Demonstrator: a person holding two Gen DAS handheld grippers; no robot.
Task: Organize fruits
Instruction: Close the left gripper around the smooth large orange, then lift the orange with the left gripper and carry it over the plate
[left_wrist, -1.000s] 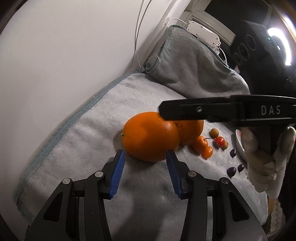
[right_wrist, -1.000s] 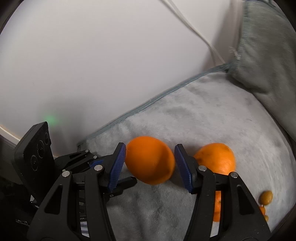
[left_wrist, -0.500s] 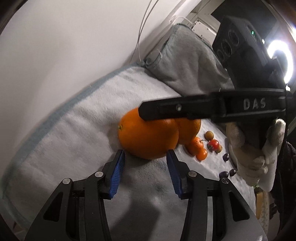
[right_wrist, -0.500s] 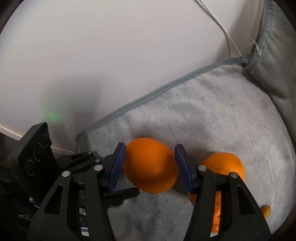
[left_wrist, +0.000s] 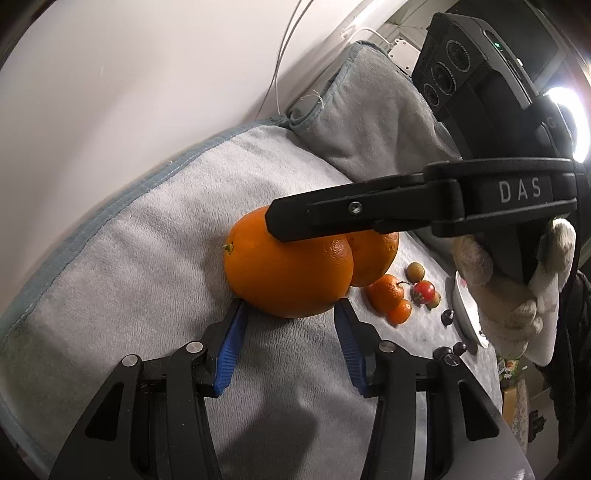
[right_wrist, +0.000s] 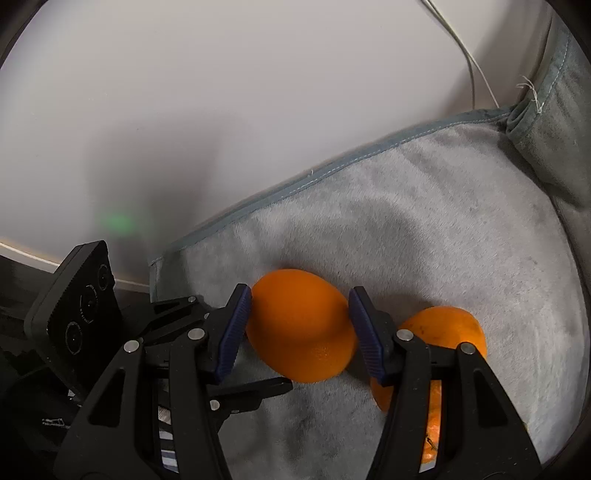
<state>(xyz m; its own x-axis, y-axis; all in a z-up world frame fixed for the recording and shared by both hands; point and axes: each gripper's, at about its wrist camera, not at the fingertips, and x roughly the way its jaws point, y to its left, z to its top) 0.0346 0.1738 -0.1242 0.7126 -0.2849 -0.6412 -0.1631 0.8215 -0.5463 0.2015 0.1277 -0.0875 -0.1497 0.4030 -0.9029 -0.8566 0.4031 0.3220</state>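
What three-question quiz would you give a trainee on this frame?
1. True or false: the left tool is shut on the near orange.
2. The fruit lie on: A) grey towel; B) wooden tray; C) metal sink.
3. Count the large oranges in the left wrist view, near one included.
Key: 1 false, the tool is open just short of it; 2 A; 3 two.
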